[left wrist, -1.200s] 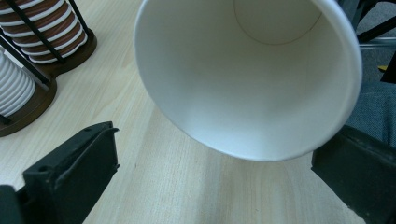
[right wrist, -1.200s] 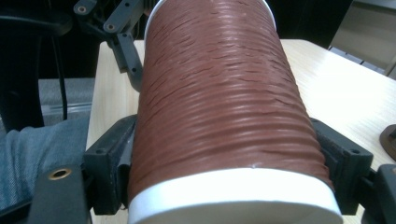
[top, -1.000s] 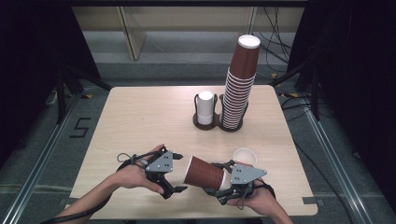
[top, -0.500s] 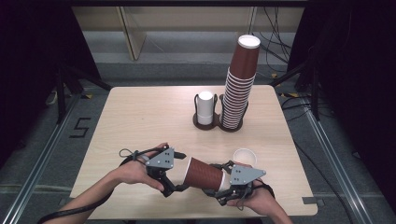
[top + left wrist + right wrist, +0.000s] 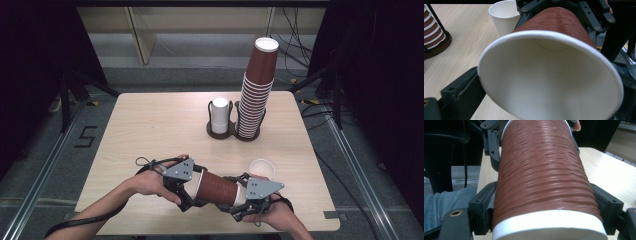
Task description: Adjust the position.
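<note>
A brown ribbed paper cup (image 5: 220, 187) lies on its side in the air over the table's front edge, held between both grippers. My right gripper (image 5: 239, 200) is shut on its narrow base end, with a jaw pressed on either side (image 5: 545, 211). My left gripper (image 5: 192, 192) has the cup's wide white rim (image 5: 554, 75) between its jaws, which have just been closing; both jaws touch the rim. The cup's white inside faces the left gripper view.
A small white cup (image 5: 262, 169) stands upright just behind the right gripper. Farther back, a dark holder (image 5: 234, 134) carries a tall stack of brown cups (image 5: 256, 95) and a white cup stack (image 5: 219, 115). The table's front edge (image 5: 150, 227) lies under the hands.
My left gripper has edged slightly toward the cup's rim, and its jaws sit closer on it. The right gripper and the cup have stayed in place.
</note>
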